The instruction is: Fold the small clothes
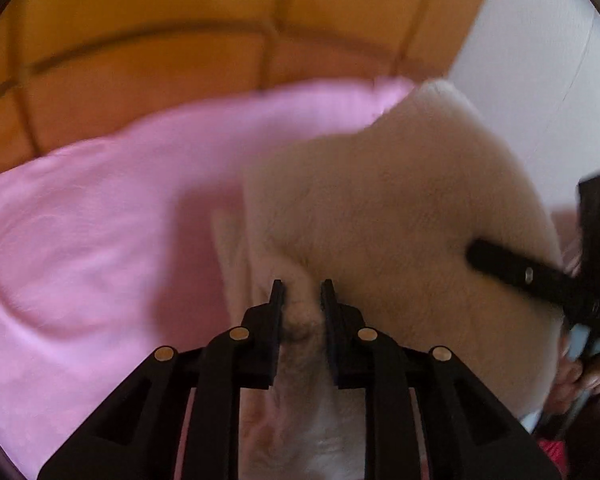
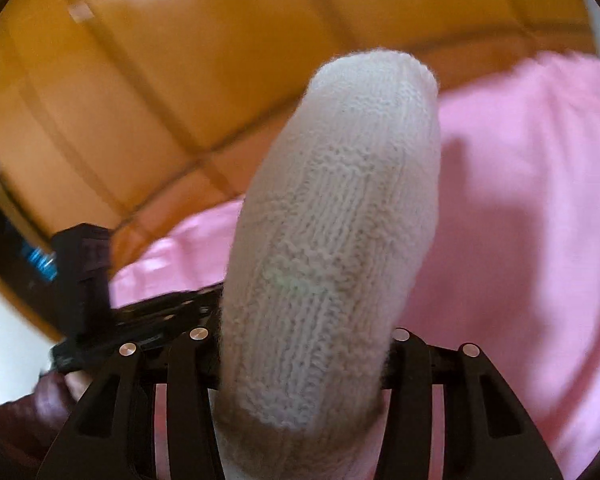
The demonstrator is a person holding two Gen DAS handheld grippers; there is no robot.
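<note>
A cream knitted garment [image 1: 400, 208] hangs lifted over a pink sheet [image 1: 80, 220]. My left gripper [image 1: 302, 292] is shut on a bunched fold of it, with cloth pinched between the two black fingers. In the right wrist view the same knit [image 2: 340, 180] bulges up between the arms of my right gripper [image 2: 304, 332] and hides its fingertips; the jaws stand part closed on the cloth. One right finger [image 1: 512, 272] lies against the garment at the right of the left wrist view. The picture is blurred by motion.
The pink sheet [image 2: 520, 200] covers the surface below. Orange floor tiles [image 1: 160, 20] lie beyond it, and a white wall [image 1: 540, 60] stands at the right. A person's hand [image 2: 48, 396] holds the left gripper's body [image 2: 84, 272].
</note>
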